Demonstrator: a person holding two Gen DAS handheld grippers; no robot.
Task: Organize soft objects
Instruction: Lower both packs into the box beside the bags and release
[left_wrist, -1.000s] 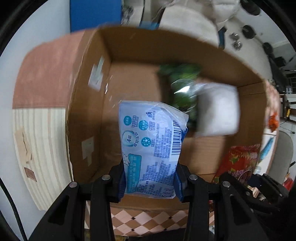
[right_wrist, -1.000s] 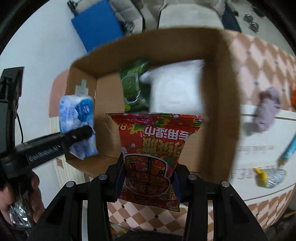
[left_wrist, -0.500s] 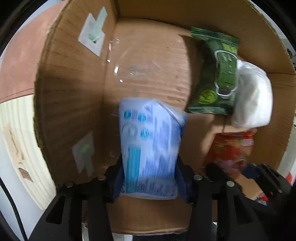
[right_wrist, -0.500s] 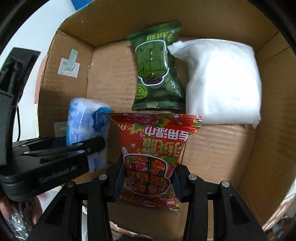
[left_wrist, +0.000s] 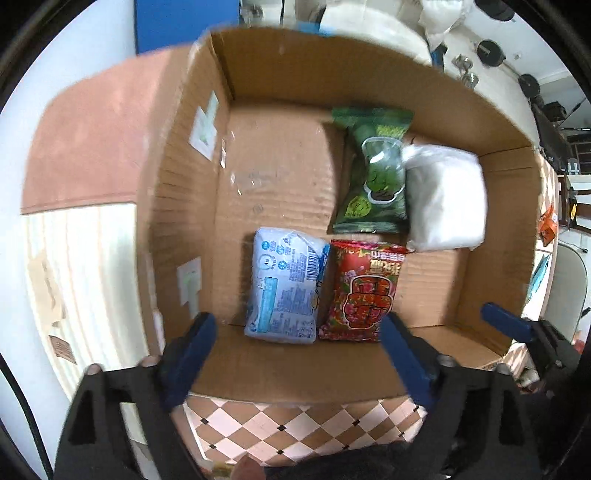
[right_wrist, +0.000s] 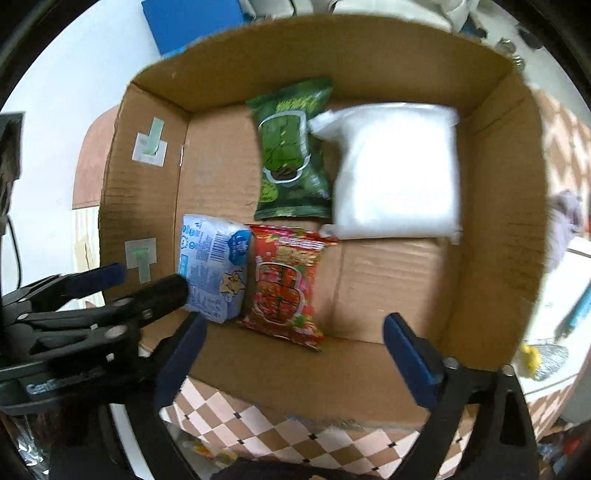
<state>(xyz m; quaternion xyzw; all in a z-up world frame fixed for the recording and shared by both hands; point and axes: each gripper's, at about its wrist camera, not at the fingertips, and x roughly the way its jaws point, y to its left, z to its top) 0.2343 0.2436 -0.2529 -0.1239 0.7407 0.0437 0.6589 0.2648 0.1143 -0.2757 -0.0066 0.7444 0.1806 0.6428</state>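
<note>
An open cardboard box holds several soft packs. A light blue tissue pack lies beside a red snack bag near the front wall. Behind them lie a green snack bag and a white soft pack. My left gripper is open and empty above the box's front edge. My right gripper is open and empty too. The left gripper also shows at the left of the right wrist view.
The box stands on a checkered cloth. A pale wood surface and a pink patch lie left of it. A grey cloth, a yellow-and-silver item and a blue thing lie right of the box.
Both grippers have opened and pulled back. The blue tissue pack and the red snack bag were let go and now lie side by side on the box floor.
</note>
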